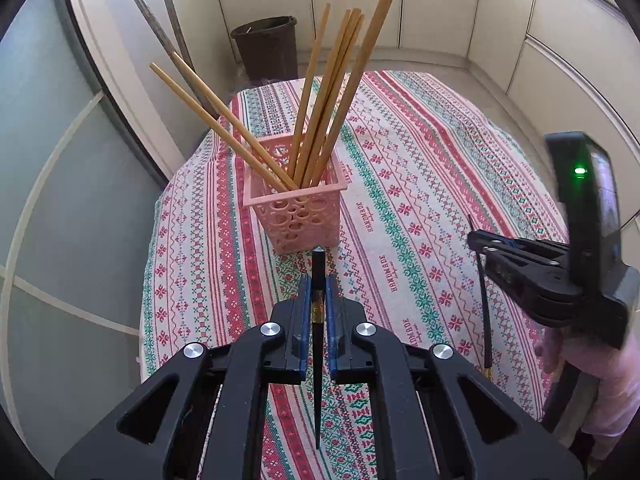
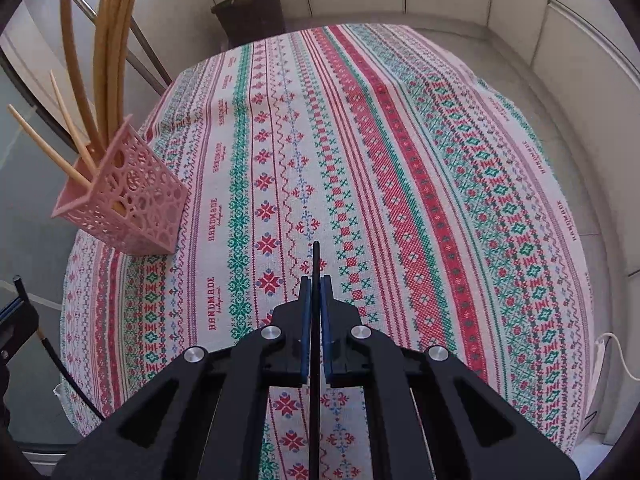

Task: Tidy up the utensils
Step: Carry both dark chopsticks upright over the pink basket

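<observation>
Black and slender, a chopstick (image 1: 318,344) is sitting pinched between the blue pads of the left gripper (image 1: 318,292), its blunt end poking out forward past the fingertips and its tapered end trailing back under the gripper body. Its long axis is running almost straight along the gripper's own line, pointing at the pink basket (image 1: 298,216), which is standing on the cloth directly ahead and just beyond the chopstick's tip. A second black chopstick (image 2: 315,320) is being held the same way by the right gripper (image 2: 315,300), jaws closed down on it, its length also lying along the fingers. From that gripper the pink basket is lying well off to the left and further forward, so the left hand is looking like the nearer one for the coming drop. Wooden chopsticks (image 1: 332,92) are already leaning out of the basket, most fanning toward its far side and two slanting left, leaving the near part of the opening fairly free. To go in, the held stick will probably need tipping upright above the rim. Around it all, the patterned tablecloth (image 1: 420,184) is covering the table, and a dark bin (image 1: 266,46) is standing on the floor beyond.
</observation>
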{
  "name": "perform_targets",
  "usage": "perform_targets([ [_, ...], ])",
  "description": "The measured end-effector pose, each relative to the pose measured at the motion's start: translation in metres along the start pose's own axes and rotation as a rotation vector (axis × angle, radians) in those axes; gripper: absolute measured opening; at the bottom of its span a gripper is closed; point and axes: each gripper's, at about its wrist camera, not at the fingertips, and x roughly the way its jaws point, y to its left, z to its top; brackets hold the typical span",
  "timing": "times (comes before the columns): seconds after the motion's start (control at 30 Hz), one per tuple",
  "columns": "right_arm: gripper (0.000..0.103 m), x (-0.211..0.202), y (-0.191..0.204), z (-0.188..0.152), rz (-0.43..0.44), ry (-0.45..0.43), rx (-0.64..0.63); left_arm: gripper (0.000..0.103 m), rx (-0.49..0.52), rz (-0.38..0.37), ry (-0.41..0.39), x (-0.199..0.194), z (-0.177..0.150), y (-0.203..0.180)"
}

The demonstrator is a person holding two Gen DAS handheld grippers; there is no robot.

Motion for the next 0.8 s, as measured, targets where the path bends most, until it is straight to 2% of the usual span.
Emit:
perform_targets([
  [0.23, 0.005, -0.061, -0.018, -0.005, 0.058, -0.102, 0.004, 0.006, -0.003, -0.004, -0.042, -0.015, 0.001, -0.003],
  [0.5, 0.005, -0.122, -0.027, -0.011, 0.126, -0.222, -0.005, 0.006, -0.040, -0.044, -0.130, -0.057, 0.001, 0.006],
  [0.67, 0.005, -0.146, -0.035, -0.010, 0.183, -0.267, 0.025, 0.006, -0.065, -0.075, -0.202, -0.088, 0.001, 0.011],
  [0.8, 0.005, -0.163, -0.043, -0.002, 0.212, -0.315, 0.061, 0.006, -0.103, -0.117, -0.277, -0.113, 0.016, 0.016],
])
